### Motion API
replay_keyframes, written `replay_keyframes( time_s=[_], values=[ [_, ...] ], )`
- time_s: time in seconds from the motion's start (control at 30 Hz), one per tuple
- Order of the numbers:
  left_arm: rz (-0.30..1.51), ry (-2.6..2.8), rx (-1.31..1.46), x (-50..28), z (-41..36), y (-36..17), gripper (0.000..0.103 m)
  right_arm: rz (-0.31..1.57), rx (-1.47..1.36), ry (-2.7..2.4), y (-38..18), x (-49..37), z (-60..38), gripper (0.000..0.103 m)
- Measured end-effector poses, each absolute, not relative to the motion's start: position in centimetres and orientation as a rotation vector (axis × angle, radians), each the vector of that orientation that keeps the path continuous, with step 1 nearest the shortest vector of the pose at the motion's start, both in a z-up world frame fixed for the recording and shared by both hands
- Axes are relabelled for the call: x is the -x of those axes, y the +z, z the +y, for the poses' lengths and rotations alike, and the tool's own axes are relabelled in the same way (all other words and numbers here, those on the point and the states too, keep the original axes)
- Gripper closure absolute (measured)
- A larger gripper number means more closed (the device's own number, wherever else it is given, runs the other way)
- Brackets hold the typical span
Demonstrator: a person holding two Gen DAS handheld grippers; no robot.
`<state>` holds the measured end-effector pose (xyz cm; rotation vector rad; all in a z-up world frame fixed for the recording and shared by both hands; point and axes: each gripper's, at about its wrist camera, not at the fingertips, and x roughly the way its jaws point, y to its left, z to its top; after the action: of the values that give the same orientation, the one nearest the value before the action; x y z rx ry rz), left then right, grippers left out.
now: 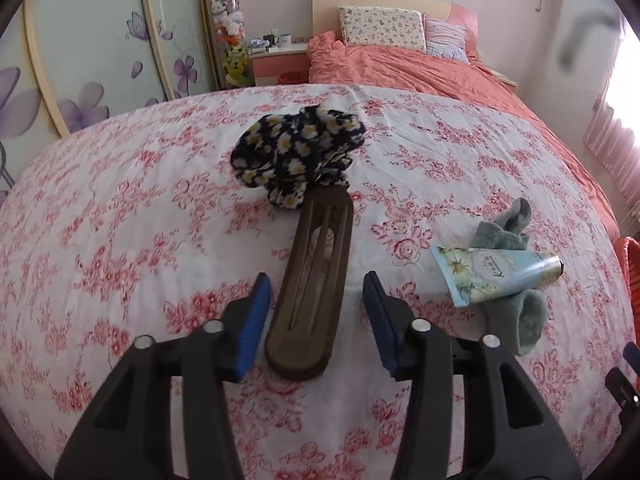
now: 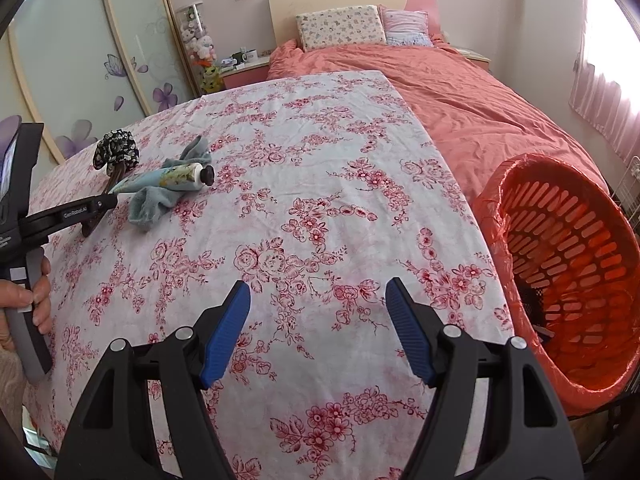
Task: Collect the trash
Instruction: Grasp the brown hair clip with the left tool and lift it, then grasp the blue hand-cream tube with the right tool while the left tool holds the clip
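Brown slotted holder (image 1: 310,284) lies centre frame on floral cloth (image 1: 120,220), between the spread pads of left gripper (image 1: 318,320), apparently untouched; daisy scrunchie (image 1: 298,156) at its far end. Tube (image 1: 496,276) on grey sock (image 1: 520,312), right. Right gripper (image 2: 318,326) released, nothing held; orange basket (image 2: 516,208) at right edge.

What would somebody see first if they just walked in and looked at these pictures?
Probably the long brown wooden tray lying on the flowery pink cloth, right between the open blue fingers of the left gripper. Just past its far end sits a dark scrunchie with daisies, and to the right a blue tube rests on a grey-green sock. Off the table's right side stands a big orange basket, near the open right gripper.
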<state>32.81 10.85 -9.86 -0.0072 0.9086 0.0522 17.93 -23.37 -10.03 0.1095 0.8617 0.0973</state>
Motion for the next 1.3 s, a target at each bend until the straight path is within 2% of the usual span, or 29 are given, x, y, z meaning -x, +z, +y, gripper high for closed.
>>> replay_keyframes(
  time_s=[0.03, 0.43, 0.8, 1.2, 1.3],
  values=[
    [0.904, 0.05, 0.008, -32.7, 10.8, -9.8, 0.07, 0.863, -0.112, 0.098, -10.1, -18.0, -23.4, 0.033],
    [0.905, 0.087, 0.005, -28.2, 14.6, -9.8, 0.069, 0.86, -0.125, 0.209, -9.6, -19.9, -19.0, 0.036],
    [0.904, 0.091, 0.043, -28.0, 15.8, -9.9, 0.068, 0.879, -0.143, 0.286, -9.5, -23.5, -12.7, 0.042],
    [0.903, 0.081, 0.056, -28.1, 15.5, -9.8, 0.067, 0.794, -0.223, 0.128, -8.3, -24.7, -15.2, 0.042],
    [0.903, 0.076, 0.056, -28.1, 15.4, -9.8, 0.065, 0.794, -0.237, 0.102, -8.2, -25.9, -15.9, 0.047]
  ],
)
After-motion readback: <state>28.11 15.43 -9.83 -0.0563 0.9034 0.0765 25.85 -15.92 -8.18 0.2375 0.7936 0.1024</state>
